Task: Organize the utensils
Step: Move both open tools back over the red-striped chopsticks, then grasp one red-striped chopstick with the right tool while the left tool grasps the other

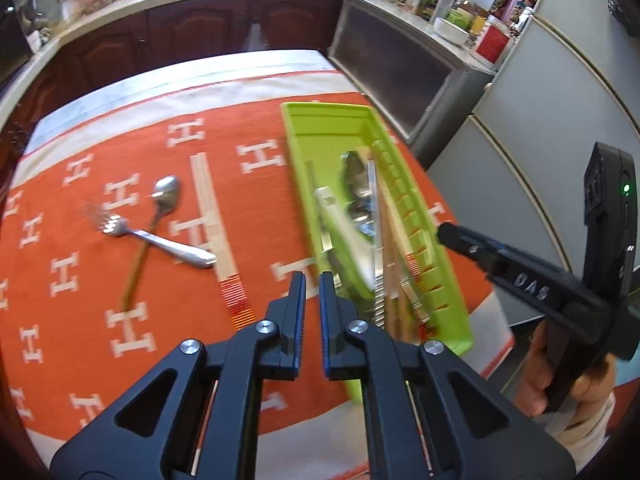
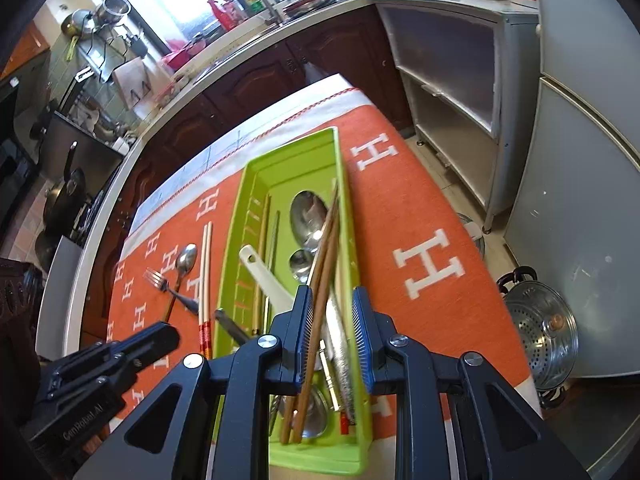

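Note:
A lime green utensil tray [image 1: 320,120] [image 2: 288,152] lies on the orange cloth and holds spoons, a white ladle [image 2: 264,280], a knife and brown chopsticks [image 2: 324,248]. On the cloth left of it lie a fork [image 1: 160,240], a spoon [image 1: 166,194] with a dark handle, and pale chopsticks [image 1: 212,216] with red ends. My left gripper [image 1: 313,280] is nearly shut and empty, just above the tray's near left edge. My right gripper [image 2: 332,300] is open above the tray, with the brown chopsticks lying in the tray between its fingers.
The table's right edge drops to the floor beside a grey cabinet [image 2: 452,112] and a fridge [image 2: 580,200]. A steel steamer pot [image 2: 540,332] stands on the floor. Dark wood kitchen cabinets [image 1: 192,32] and a cluttered counter run behind the table.

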Available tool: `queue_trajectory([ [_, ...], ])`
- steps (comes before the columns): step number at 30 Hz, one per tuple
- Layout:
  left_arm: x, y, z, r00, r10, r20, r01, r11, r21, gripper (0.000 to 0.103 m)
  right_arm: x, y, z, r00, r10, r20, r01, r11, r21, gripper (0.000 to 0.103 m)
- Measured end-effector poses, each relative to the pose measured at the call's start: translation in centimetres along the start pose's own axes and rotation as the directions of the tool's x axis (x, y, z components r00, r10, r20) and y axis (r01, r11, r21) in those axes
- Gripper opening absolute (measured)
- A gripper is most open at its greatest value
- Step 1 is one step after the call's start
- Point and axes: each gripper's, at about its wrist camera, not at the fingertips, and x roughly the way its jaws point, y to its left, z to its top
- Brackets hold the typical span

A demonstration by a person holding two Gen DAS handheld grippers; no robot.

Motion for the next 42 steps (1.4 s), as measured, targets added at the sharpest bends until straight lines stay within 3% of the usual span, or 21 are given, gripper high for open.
queue_trajectory([
  [11, -2.6, 7.4, -2.6, 0.997, 0.077, -0.005, -0.077, 0.992, -0.104, 0.004, 0.5, 5.6, -1.7, 0.998, 0.042, -0.044, -0.047, 0.992, -0.117, 0.02],
  [24, -2.7, 11.0, -4.4, 0.999, 0.052, -0.013, -0.054, 0.986, -0.158, 0.004, 2.6, 14.9, -2.2, 0.988, 0.093, -0.127, -0.127, 0.949, -0.288, 0.02],
  [31, -2.0, 12.8, -5.2, 1.0, 0.025, -0.014, -0.027, 0.983, -0.179, 0.004, 6.8, 18.6, -2.5, 0.982, 0.019, -0.189, -0.09, 0.925, -0.37, 0.02],
  [42, -0.9, 15.4, -6.0, 1.0, -0.023, -0.016, 0.019, 0.977, -0.211, 0.004, 14.4, 19.4, -2.7, 0.962, -0.126, -0.243, 0.015, 0.911, -0.412, 0.012],
])
